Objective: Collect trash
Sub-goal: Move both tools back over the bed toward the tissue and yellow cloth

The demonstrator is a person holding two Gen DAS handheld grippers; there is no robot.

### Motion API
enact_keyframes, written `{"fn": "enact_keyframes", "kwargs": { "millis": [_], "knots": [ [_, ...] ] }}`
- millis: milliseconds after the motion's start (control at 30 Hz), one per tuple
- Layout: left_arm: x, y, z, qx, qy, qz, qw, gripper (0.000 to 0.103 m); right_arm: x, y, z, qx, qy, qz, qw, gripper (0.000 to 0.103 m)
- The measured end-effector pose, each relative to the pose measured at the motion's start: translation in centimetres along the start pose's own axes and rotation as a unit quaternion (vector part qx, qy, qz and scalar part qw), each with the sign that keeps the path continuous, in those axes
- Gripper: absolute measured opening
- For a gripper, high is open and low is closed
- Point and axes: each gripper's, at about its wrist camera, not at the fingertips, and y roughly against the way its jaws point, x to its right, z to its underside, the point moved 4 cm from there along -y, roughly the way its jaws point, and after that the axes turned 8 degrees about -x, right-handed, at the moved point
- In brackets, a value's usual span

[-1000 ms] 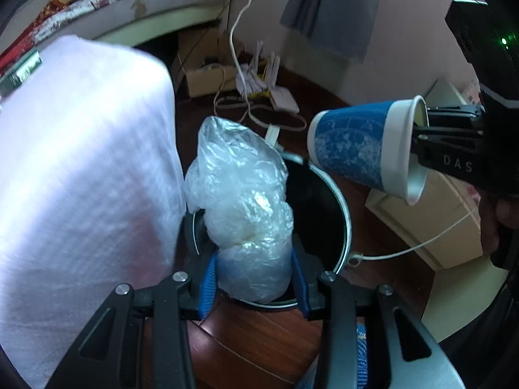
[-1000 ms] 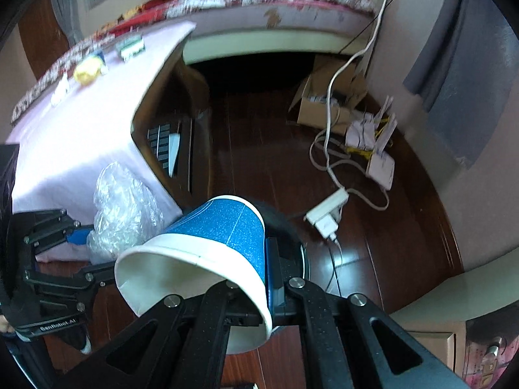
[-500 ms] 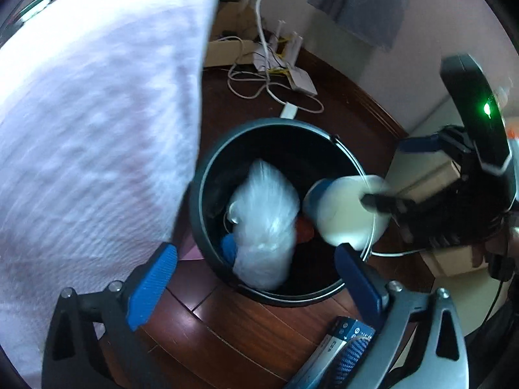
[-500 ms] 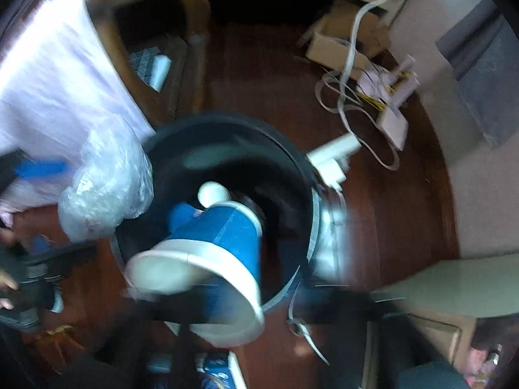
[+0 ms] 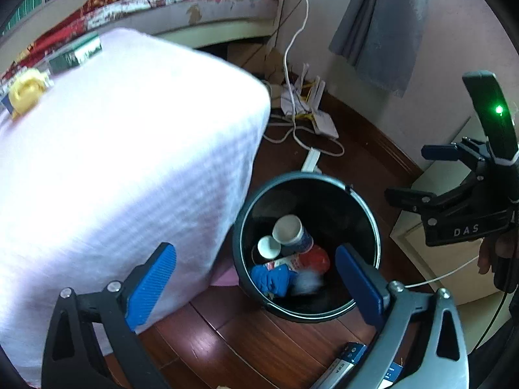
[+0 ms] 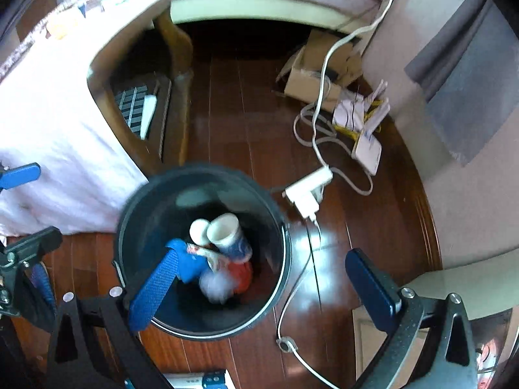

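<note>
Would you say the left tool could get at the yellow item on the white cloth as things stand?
Probably yes. The left tool is open and holds nothing, and the yellow item lies uncovered on top of the white cloth, with nothing visible between them.

bin (image 5: 363, 207): black | cup (image 5: 293, 231): blue, white rim | tablecloth (image 5: 129, 168): pale pink check
</note>
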Motion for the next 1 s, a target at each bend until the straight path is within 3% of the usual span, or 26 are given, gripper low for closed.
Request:
{"fn": "enact_keyframes", "kwargs": {
  "millis": [300,533,1000],
  "knots": [
    [-1.3,4.3,-1.2,0.048,0.007,-0.003,0.9988,0.100,-1.7,4.7,-2.0,0.053,0.012,0.001,0.999,0.103],
    [-4.9,6.9,-1.7,0.078,0.038,-0.029,0.9958,0.101,-4.1,7.6,-4.5,0.094,0.021,-0.013,0.995,0.103],
    [-14.6,11.5,0.6,0.125,0.117,-0.101,0.9800,0.101,-14.9,11.6,-11.9,0.155,0.072,-0.094,0.981,0.103]
  ]
}}
